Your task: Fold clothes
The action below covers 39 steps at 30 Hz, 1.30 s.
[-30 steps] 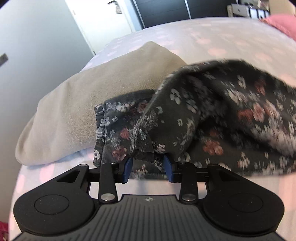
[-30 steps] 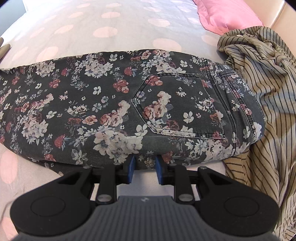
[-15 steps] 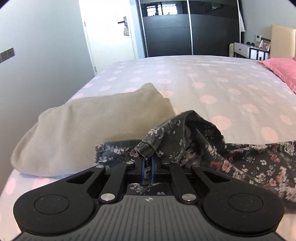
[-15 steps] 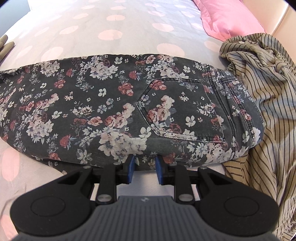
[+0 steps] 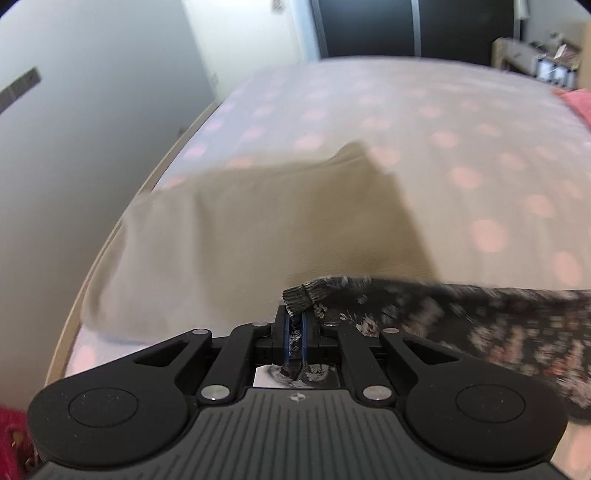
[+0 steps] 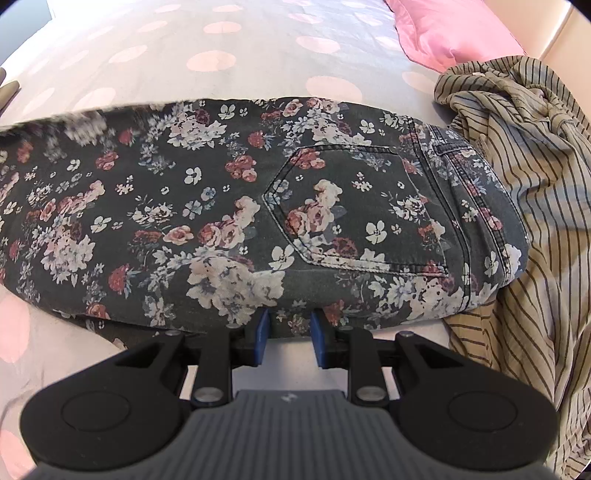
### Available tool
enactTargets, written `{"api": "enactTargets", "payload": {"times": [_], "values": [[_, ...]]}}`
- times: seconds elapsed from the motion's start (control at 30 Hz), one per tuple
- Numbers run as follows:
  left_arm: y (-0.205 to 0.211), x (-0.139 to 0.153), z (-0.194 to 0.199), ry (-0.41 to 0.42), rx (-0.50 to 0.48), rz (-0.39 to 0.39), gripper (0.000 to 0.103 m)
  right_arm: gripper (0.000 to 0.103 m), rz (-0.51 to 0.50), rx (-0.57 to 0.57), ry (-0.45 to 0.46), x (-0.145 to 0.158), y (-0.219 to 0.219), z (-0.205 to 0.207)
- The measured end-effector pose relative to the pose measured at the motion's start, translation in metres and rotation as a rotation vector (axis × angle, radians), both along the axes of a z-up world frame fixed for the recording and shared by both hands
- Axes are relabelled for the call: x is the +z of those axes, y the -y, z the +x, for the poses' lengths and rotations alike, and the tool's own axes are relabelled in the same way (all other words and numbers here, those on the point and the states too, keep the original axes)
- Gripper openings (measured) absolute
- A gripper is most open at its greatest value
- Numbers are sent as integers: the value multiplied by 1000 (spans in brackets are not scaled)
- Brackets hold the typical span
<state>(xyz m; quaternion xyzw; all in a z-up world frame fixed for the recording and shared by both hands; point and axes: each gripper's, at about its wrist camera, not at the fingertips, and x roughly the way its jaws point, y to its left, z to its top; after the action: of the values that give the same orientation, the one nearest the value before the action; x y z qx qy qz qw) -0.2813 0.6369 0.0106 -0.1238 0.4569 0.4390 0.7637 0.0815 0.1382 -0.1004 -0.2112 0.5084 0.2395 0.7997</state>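
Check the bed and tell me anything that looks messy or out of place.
The striped shirt lies crumpled in a heap against the waistband end of the floral jeans, which lie flat on the bed. The left gripper pinches one end of the jeans. Nothing looks damaged or spilled.

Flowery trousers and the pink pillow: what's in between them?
In the right wrist view, only bare spotted bedsheet lies between the flowery trousers and the pink pillow; the striped shirt sits beside them.

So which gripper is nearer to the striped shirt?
Right. The right gripper sits open at the floral trousers' edge, the striped shirt beside them. The left gripper pinches their hem; no shirt shows there.
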Motion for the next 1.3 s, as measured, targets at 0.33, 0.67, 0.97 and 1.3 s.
{"api": "enactTargets", "payload": {"times": [0.33,0.67,0.97,1.3], "values": [[-30,-71,38,-139,28,45,7,28,-22,6,-8,-11,-6,7],[-21,-66,11,-71,56,34,29,28,-17,12,-3,-7,-6,5],[-1,-89,-38,128,172,-147,29,29,76,25,17,8,1,-5],[6,-104,-32,199,206,-184,29,28,142,165,83,17,-18,-71]]}}
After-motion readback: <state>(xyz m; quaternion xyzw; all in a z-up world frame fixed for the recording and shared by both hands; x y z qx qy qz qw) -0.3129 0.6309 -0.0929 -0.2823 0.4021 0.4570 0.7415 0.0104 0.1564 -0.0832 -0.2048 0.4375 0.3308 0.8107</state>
